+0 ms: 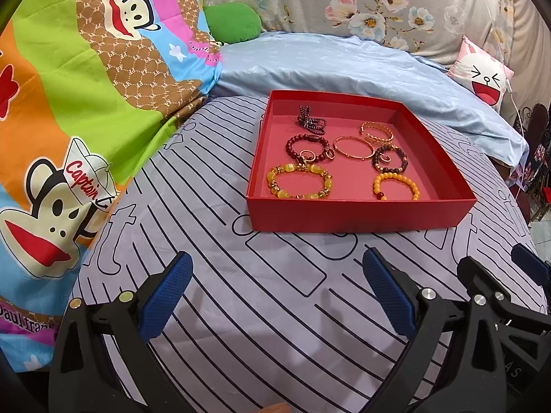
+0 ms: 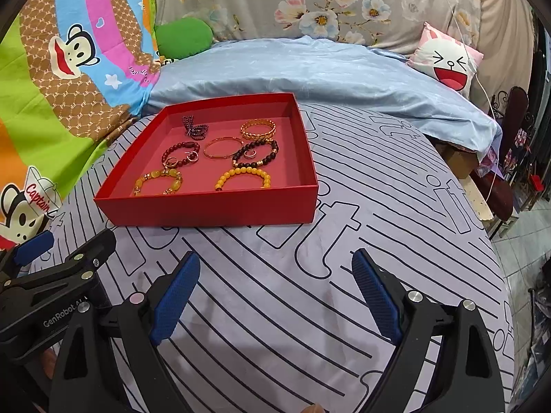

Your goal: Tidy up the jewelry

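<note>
Both grippers, left gripper (image 1: pixel 275 292) and right gripper (image 2: pixel 275 292), hover wide open, empty, over striped bedsheet (image 1: pixel 275 327); bracelets sit inside red tray (image 1: pixel 358 213) mid-bed.

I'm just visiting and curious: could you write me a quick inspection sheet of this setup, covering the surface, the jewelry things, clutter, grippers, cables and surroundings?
Surface: striped bedsheet, bare in front of the box.
Job's things: red box holding beaded bracelets, including a yellow bracelet, gold bangles and small rings.
Clutter: nothing seen on the sheet.
Grippers: left gripper and right gripper both open, empty, short of the box.
Cables: thin white cord hanging at right.
Surroundings: blue duvet, cartoon quilt, face pillow.
</note>
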The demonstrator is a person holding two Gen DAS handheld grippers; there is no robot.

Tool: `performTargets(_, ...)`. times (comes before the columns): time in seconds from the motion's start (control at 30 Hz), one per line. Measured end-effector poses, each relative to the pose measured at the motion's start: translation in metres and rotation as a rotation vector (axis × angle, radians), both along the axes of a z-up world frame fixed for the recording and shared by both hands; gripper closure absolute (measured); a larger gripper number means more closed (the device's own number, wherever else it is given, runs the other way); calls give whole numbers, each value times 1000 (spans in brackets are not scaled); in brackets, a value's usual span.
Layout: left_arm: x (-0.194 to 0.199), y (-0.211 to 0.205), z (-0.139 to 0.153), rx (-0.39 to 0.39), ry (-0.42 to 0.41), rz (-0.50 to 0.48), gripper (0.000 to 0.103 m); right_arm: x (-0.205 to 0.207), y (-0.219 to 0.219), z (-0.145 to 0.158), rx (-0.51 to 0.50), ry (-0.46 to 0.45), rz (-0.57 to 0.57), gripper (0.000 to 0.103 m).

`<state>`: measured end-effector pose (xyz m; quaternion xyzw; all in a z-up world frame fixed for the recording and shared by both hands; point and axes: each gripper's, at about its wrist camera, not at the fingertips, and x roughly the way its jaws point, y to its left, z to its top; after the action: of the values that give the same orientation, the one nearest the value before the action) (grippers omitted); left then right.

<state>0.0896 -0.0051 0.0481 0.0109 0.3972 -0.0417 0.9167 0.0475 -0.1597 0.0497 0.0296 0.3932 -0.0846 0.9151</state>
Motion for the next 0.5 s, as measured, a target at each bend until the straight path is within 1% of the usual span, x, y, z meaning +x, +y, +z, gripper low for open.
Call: performTargets(0.5,3,1,1,7,0,7,9,2,1,-1,-7,10,-2,17)
